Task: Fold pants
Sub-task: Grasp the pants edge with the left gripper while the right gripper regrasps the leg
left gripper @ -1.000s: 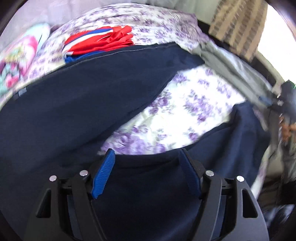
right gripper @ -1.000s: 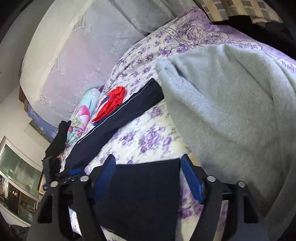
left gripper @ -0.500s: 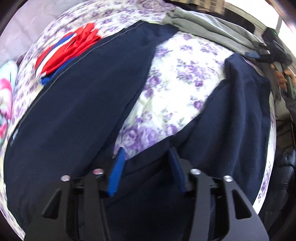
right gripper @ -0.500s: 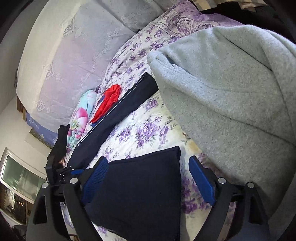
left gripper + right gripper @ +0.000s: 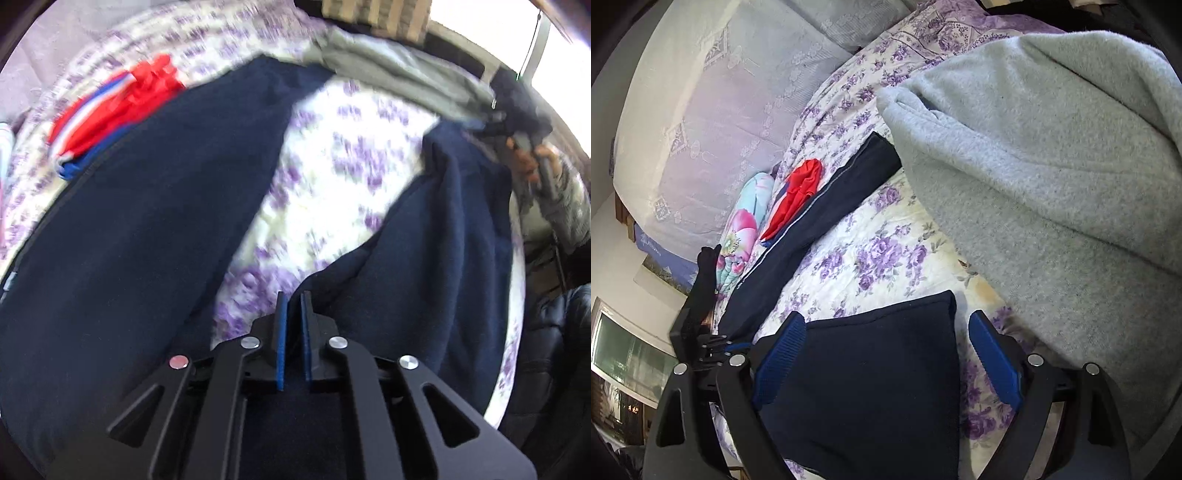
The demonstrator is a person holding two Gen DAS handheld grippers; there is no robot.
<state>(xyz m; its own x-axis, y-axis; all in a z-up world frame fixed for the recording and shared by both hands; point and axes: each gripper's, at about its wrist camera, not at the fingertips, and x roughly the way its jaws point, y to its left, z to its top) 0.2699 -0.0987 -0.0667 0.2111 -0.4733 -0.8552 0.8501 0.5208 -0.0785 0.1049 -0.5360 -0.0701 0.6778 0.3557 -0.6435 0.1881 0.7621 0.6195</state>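
Dark navy pants (image 5: 147,206) lie spread on a purple-flowered bedspread (image 5: 343,177), legs apart in a V. My left gripper (image 5: 293,299) is shut on the navy fabric near the crotch, where the near leg (image 5: 443,258) bunches up. My right gripper (image 5: 886,328) is open, its blue pads either side of the near leg's cuff end (image 5: 879,373), which lies flat between them. The far leg (image 5: 820,218) runs diagonally across the bed. The right gripper and the hand holding it show at the right edge of the left wrist view (image 5: 524,147).
A grey fleece blanket (image 5: 1052,177) is heaped on the right of the bed, next to the cuff. A folded red, white and blue garment (image 5: 110,107) and a flowered pillow (image 5: 746,221) lie beyond the far leg. A pale headboard (image 5: 713,122) stands behind.
My left gripper has closed from open onto the pants fabric at the crotch and pulled it up a little. My right gripper has opened a little wider around the cuff.
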